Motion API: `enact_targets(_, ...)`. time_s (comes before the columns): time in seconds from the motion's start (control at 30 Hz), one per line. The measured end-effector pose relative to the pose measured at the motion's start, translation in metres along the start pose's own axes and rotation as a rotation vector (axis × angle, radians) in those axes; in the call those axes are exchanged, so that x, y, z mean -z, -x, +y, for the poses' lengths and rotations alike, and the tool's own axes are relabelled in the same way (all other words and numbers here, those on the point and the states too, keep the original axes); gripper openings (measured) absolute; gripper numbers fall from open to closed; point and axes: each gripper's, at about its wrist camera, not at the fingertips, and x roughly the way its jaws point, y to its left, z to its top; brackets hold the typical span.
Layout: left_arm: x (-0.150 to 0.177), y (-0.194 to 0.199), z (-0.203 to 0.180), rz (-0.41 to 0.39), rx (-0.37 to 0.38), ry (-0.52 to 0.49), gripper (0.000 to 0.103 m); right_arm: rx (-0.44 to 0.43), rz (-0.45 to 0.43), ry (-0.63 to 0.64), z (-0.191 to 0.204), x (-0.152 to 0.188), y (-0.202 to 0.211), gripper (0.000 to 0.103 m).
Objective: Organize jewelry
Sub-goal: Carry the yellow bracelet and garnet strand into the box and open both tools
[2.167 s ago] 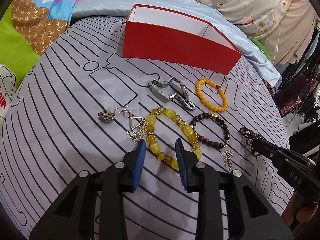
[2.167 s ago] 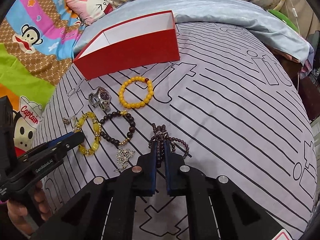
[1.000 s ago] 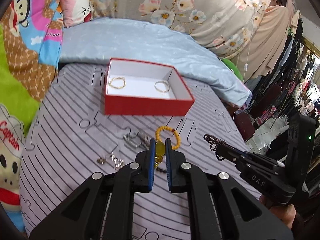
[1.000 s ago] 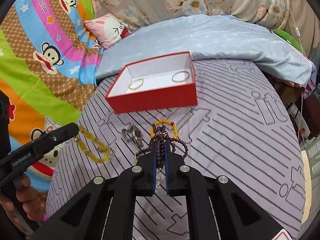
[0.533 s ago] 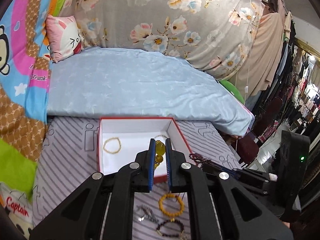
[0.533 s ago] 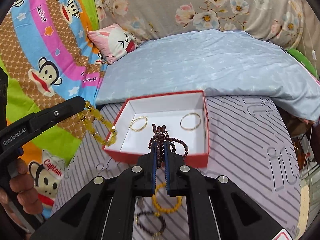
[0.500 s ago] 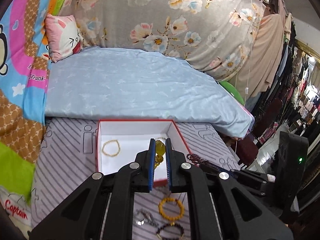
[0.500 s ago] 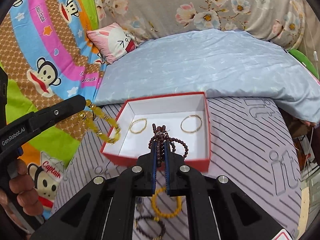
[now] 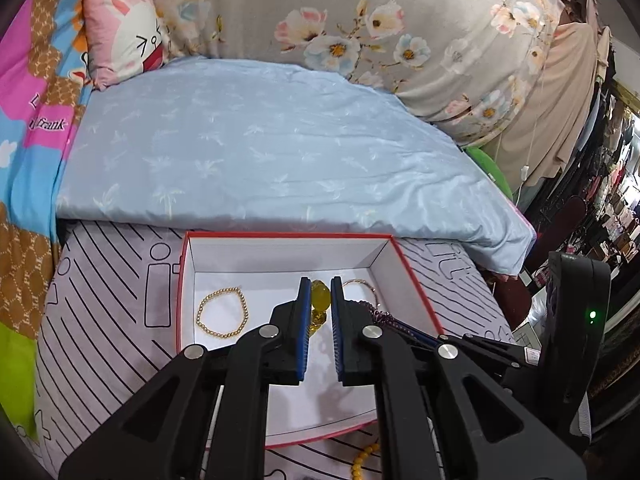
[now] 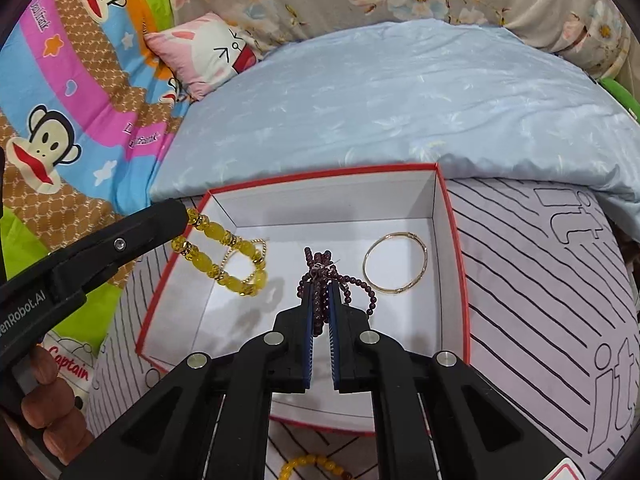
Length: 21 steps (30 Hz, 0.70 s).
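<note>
A red box [image 9: 416, 276] [image 10: 456, 248] with a white inside lies on the striped bed cover. My left gripper [image 9: 320, 292] is shut on a yellow bead bracelet [image 9: 319, 300] [image 10: 224, 256], which hangs over the box's left part. My right gripper [image 10: 320, 292] is shut on a dark purple bead bracelet [image 10: 332, 276], held over the middle of the box. On the box floor lie a small gold bead bracelet [image 9: 222, 312] and a thin gold bangle [image 10: 395, 262]. In the right wrist view the left gripper [image 10: 184, 216] comes in from the left.
An orange bead bracelet [image 9: 362, 460] [image 10: 312, 466] lies on the cover in front of the box. A pale blue quilt [image 9: 260, 152] is folded behind the box, with a pink pillow [image 9: 124, 36] beyond. A hand [image 10: 44, 412] holds the left gripper's handle.
Both grippers have travelled forward from above the loose jewelry to above the box, each with its bracelet. The box now fills the lower middle of both views.
</note>
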Motion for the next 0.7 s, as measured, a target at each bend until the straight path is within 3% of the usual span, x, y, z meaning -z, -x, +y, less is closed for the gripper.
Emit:
enact_targets(0.3,0.009,-0.015,0.007,0.020,-0.038,-0.005,0.009,0.019,0.029,-0.001,-0.004,0.003,-0.019,0.008)
enact_targets(0.4,0.011,-0.019,0.007,0.027,-0.066,-0.016,0.009,0.055,0.010,0.013,-0.003,0.004,-0.017,0.014)
enact_targets(0.47,0.013,-0.020,0.008,0.016,-0.095,-0.020,0.010,0.072,-0.006,0.012,-0.004,0.004,-0.012,0.030)
enact_targets(0.53,0.015,-0.018,0.009,0.007,-0.117,-0.025,0.020,0.084,-0.026,0.015,-0.003,0.005,-0.005,0.039)
enact_targets(0.6,0.016,-0.015,0.009,0.003,-0.130,-0.024,0.028,0.100,-0.041,0.025,-0.002,0.006,0.004,0.042)
enact_targets(0.7,0.021,-0.006,0.007,-0.007,-0.144,-0.037,0.031,0.102,-0.060,0.032,0.001,0.011,0.021,0.045)
